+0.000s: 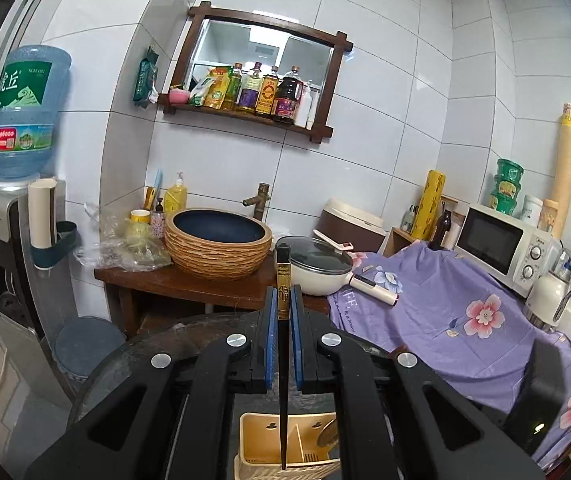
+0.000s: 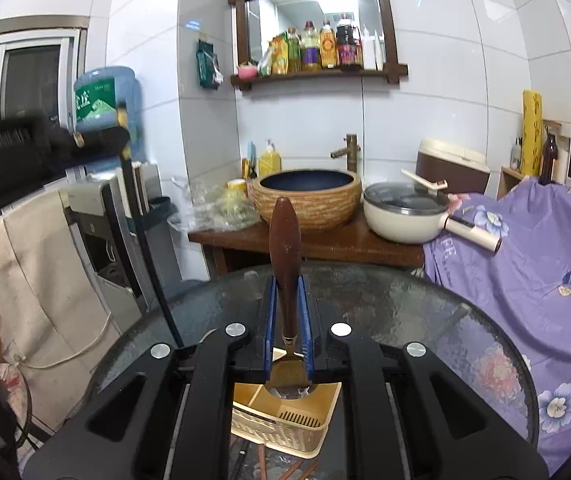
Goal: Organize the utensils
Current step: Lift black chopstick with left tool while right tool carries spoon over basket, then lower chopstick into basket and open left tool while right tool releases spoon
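Left tongs [image 1: 283,308] clamped on upright chopstick [image 1: 283,320], right tongs [image 2: 287,320] clamped on spoon [image 2: 285,248], both above holder [image 2: 285,420]

Round dark glass table [image 2: 385,300] — on it, a beige utensil caddy [image 2: 285,428]

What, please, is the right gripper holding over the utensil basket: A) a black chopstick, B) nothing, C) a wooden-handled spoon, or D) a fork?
C: the right gripper is shut on a spoon with a brown wooden handle, its metal bowl hanging just above the basket; the chopstick is in the left gripper.
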Tool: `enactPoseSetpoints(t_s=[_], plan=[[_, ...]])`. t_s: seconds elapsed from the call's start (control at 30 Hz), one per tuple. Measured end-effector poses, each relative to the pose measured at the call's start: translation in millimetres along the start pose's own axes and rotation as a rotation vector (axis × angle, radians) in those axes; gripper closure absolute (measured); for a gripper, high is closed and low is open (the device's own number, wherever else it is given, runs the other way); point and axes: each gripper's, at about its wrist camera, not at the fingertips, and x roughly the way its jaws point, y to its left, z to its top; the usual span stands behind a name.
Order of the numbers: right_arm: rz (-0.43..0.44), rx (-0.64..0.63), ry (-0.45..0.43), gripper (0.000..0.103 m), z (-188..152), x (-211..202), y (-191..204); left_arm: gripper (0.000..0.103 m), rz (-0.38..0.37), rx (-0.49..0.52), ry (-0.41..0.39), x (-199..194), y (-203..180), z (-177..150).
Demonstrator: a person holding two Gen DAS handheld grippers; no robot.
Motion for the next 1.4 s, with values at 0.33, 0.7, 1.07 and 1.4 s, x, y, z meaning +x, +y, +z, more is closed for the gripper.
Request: enactPoseSetpoints(t_s=[0.33, 0.7, 1.07, 1.4], plan=[[-0.001, 0.002, 0.033, 0.091, -14.5, 16.5, 1.2, 0.096, 0.023, 0.040, 0.008, 12.6, -3.6, -9.7], [-0.018, -0.011, 0.092, 0.091, -59.5, 36.0, 4.7, 0.096, 0.079, 0.069, 0.137, 53.6, 15.5, -81.4], [-0.037, -0.021, 0.123, 0.091, -84.8, 41.9, -0.2, 0.096, 0.112, 0.156, 0.148, 57.8, 14.4, -115.1], [-0.044, -0.010, 0.111, 0.091, -87.0, 38.4, -2.9, 0.096, 0.112, 0.170, 0.164, 59.4, 13.4, -115.4]])
